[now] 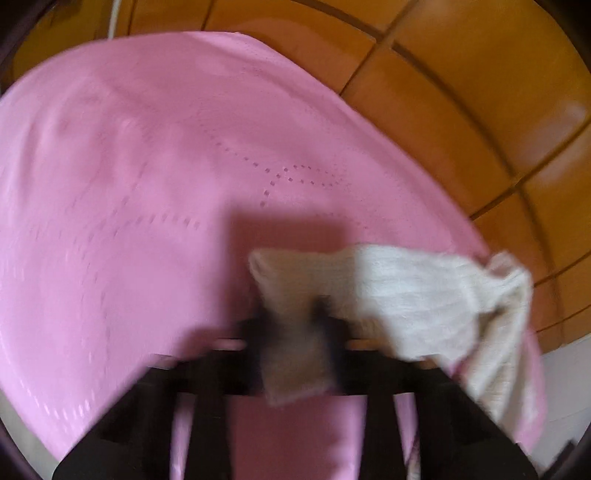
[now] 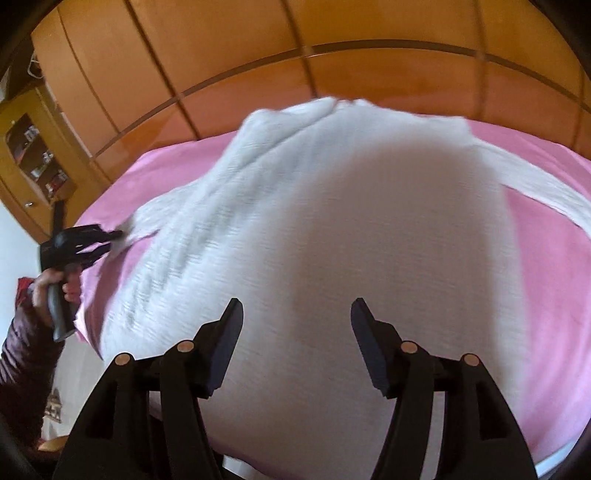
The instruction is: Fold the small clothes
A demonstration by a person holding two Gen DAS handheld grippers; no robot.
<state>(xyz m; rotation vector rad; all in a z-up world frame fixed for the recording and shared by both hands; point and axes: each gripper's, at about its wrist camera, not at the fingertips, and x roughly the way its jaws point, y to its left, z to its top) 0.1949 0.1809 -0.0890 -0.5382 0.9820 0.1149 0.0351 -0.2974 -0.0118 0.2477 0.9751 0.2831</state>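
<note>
- Cream knitted fabric, a small garment (image 2: 332, 229), is lying spread over the middle of the pink bedspread (image 2: 546, 280), reaching from the far edge of the bed towards the near edge in the right wrist view.
- One sleeve (image 2: 539, 184) is stretching out flat towards the right edge of the bed.
- The left gripper (image 1: 295, 332) is clamping an end of the garment (image 1: 406, 295) between its dark fingers (image 1: 332, 332), with a flap of cloth sticking out below the closed jaws.
- From that grip the cloth is trailing to the right, towards the right edge of the bedspread (image 1: 147, 184), which is showing a dotted pattern and motion blur.
- In the right wrist view the same left gripper (image 2: 118, 234) is pinching the garment's left corner near the left edge of the bed, held by a hand (image 2: 48, 288) coming out of a dark quilted sleeve (image 2: 26, 365).
- The right gripper (image 2: 297, 314) is hovering above the garment's body with its jaws standing apart and nothing between them; whether the fingertips (image 2: 231, 314) are touching the cloth cannot be told.
- Orange-brown wooden panelling (image 2: 332, 33) is rising behind the far edge of the bed, and a shelf unit (image 2: 33, 155) is standing at the far left.
</note>
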